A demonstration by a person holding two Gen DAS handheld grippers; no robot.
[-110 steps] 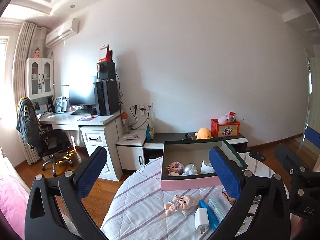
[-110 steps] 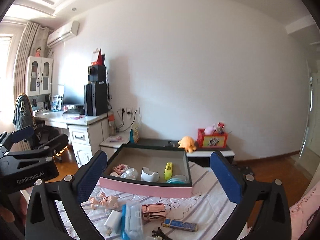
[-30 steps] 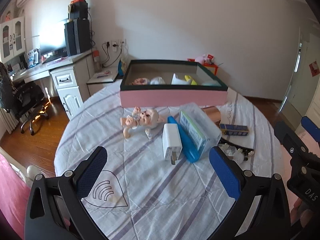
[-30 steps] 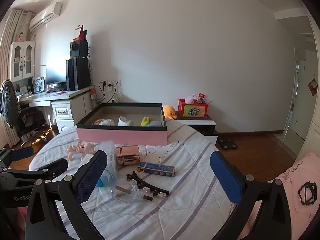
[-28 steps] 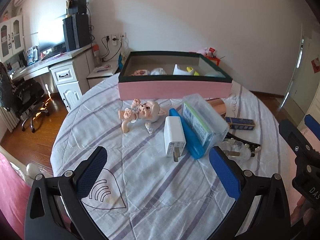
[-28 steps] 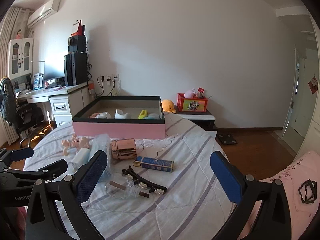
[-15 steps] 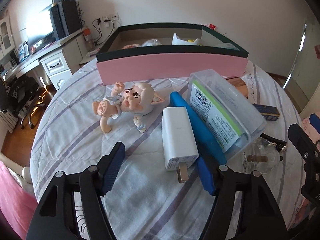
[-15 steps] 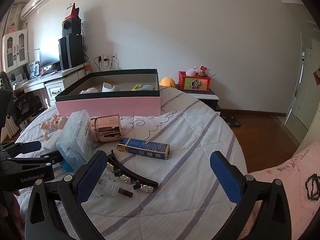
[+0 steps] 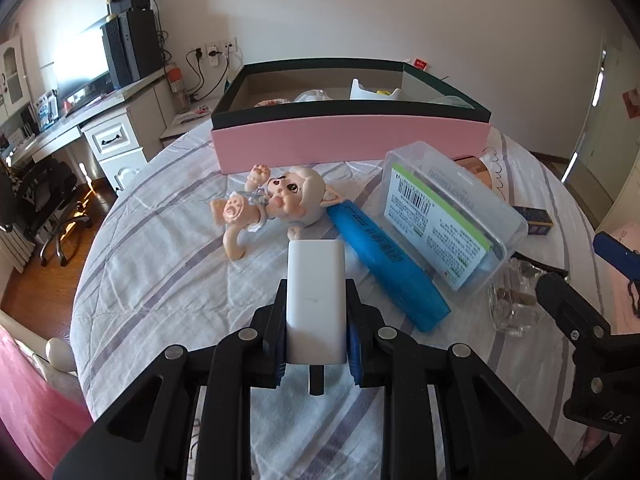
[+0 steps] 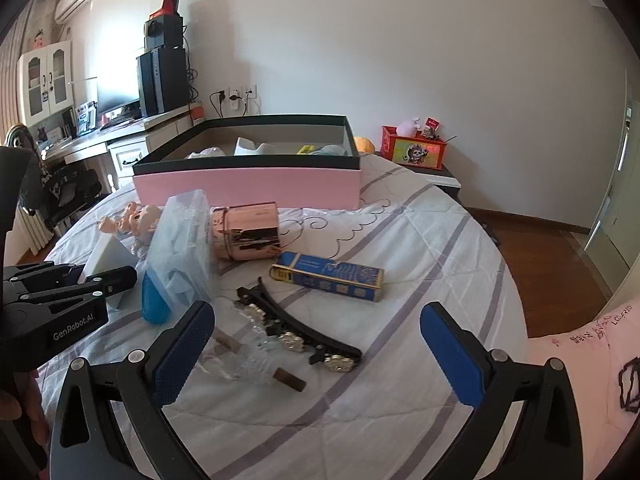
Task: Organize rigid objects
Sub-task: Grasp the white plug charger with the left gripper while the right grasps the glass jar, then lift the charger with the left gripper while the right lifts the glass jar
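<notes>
**Left tongs now pinch the white charger**

Nearest to us, the left tongs (image 9: 316,350) have just pressed together on the white charger (image 9: 316,300); a second ago they were spread wide above the table (image 9: 168,280). The charger is clamped at its plug end and seems to rest on the cloth. The right tongs (image 10: 316,352) are spread and empty, above the black hair clip (image 10: 298,330). Further away lie the pig doll (image 9: 280,204), the blue case (image 9: 384,268) and the clear plastic box (image 9: 452,216). Behind them stands the pink box (image 9: 352,144), where we think the charger must go next.
</notes>
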